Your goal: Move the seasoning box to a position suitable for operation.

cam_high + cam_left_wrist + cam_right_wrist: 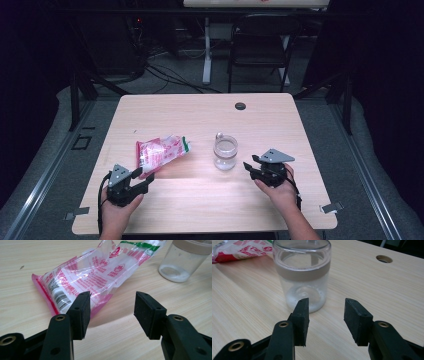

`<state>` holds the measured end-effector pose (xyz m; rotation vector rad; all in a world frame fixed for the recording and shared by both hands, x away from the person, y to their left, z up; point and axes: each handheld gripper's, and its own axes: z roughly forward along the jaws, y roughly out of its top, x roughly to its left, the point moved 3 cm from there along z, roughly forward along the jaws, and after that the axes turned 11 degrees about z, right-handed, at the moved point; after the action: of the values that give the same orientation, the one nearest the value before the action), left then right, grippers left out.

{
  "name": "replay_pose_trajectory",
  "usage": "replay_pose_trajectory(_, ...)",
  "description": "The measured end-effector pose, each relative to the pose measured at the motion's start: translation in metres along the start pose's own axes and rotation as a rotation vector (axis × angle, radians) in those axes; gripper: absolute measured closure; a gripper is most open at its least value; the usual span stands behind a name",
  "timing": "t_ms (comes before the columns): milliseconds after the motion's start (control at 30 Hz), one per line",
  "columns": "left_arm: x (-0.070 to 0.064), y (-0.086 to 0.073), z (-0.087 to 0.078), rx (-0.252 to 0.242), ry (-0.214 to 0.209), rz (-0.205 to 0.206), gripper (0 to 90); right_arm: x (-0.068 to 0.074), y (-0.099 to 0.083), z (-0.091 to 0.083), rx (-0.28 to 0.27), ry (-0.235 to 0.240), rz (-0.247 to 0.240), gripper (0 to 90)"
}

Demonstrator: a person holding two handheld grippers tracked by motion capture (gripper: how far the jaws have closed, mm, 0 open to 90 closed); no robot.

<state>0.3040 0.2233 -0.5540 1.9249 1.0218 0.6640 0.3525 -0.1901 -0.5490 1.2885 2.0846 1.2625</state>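
Observation:
A crumpled clear plastic bag (161,152) with pink and red print and a green end lies flat on the wooden table (200,115), left of centre. My left gripper (142,178) sits just short of the bag's near end (75,287), open, nothing between its pads. A clear lidded jar (225,152) with a tan band stands upright at the table's middle; a white residue covers its bottom (304,277). My right gripper (251,166) rests to the right of the jar, open and empty, apart from it (326,312).
A round cable hole (240,106) sits near the table's far edge. Beyond the table stand a black folding chair (260,47) and a white desk leg (206,50), with cables on the floor.

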Motion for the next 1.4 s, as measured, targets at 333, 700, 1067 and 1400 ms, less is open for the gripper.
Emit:
replay_pose_trajectory(333,-0.007,0.0,-0.007,-0.005,0.0,0.014,48.9,-0.005,0.023,0.017,0.007,0.008,-0.018,63.1)
replay_pose_trajectory(700,-0.017,0.001,0.0,0.022,-0.035,0.069,59.4,-0.009,0.05,0.028,-0.018,-0.033,-0.01,72.4)
replay_pose_trajectory(1067,-0.015,0.001,-0.005,0.016,-0.04,0.062,69.9,0.0,0.058,0.035,0.012,-0.019,-0.05,77.9)
replay_pose_trajectory(1400,-0.018,0.001,-0.003,0.032,-0.084,0.067,69.7,0.019,0.053,0.026,0.021,0.036,-0.094,76.8)
